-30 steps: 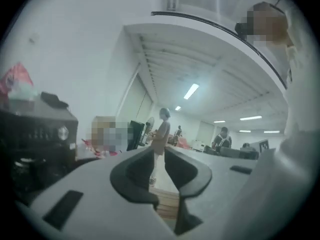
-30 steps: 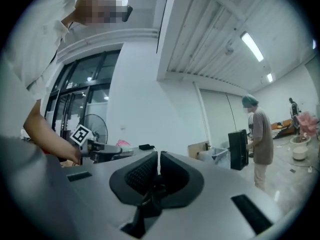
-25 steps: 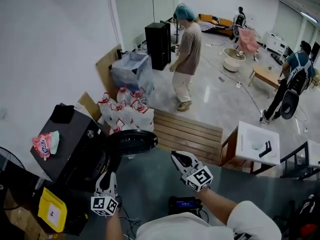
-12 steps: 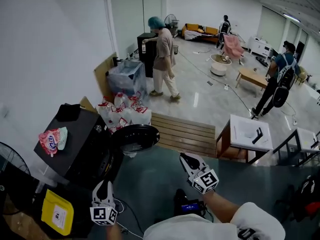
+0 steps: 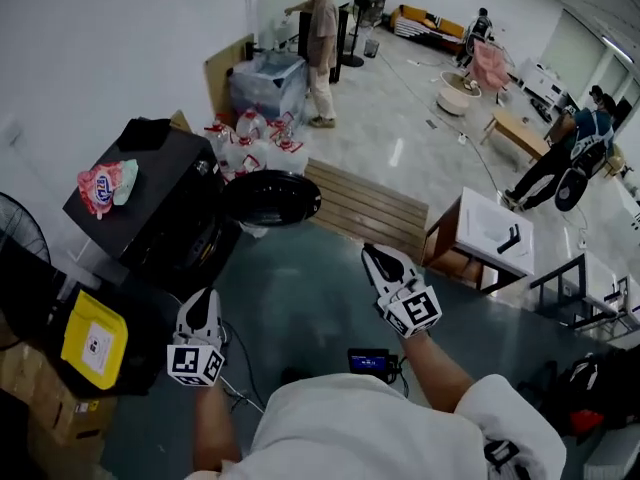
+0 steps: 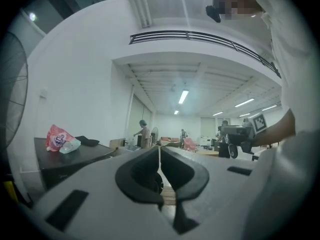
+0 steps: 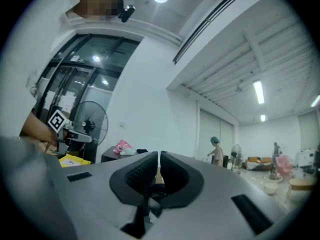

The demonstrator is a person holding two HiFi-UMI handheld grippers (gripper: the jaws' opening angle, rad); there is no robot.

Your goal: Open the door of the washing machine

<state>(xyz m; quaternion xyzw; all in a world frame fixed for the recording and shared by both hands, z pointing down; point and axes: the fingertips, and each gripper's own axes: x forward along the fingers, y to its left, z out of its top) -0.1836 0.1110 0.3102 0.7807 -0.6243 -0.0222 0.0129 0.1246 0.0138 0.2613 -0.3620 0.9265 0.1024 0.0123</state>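
The black washing machine (image 5: 150, 203) stands at the left of the head view, and its round dark door (image 5: 270, 198) hangs swung open at its right side. My left gripper (image 5: 201, 301) hovers below the machine, well short of the door, its jaws shut with nothing between them. My right gripper (image 5: 376, 258) floats over the grey floor to the right of the door, also shut and empty. The left gripper view shows the left gripper (image 6: 159, 151) with its pads together and the machine (image 6: 75, 156) at the left. In the right gripper view the right gripper (image 7: 159, 156) has its pads touching.
A pink bag (image 5: 100, 186) and a black cloth (image 5: 145, 133) lie on the machine. A yellow box (image 5: 93, 340) and a fan (image 5: 18, 233) stand at the left. Beyond the door are a wooden pallet (image 5: 360, 203), filled bags (image 5: 250, 130), a white table (image 5: 490, 233) and a person (image 5: 318, 28).
Both grippers have drawn back from the washing machine, and the door stays open. The person in the background has walked farther away.
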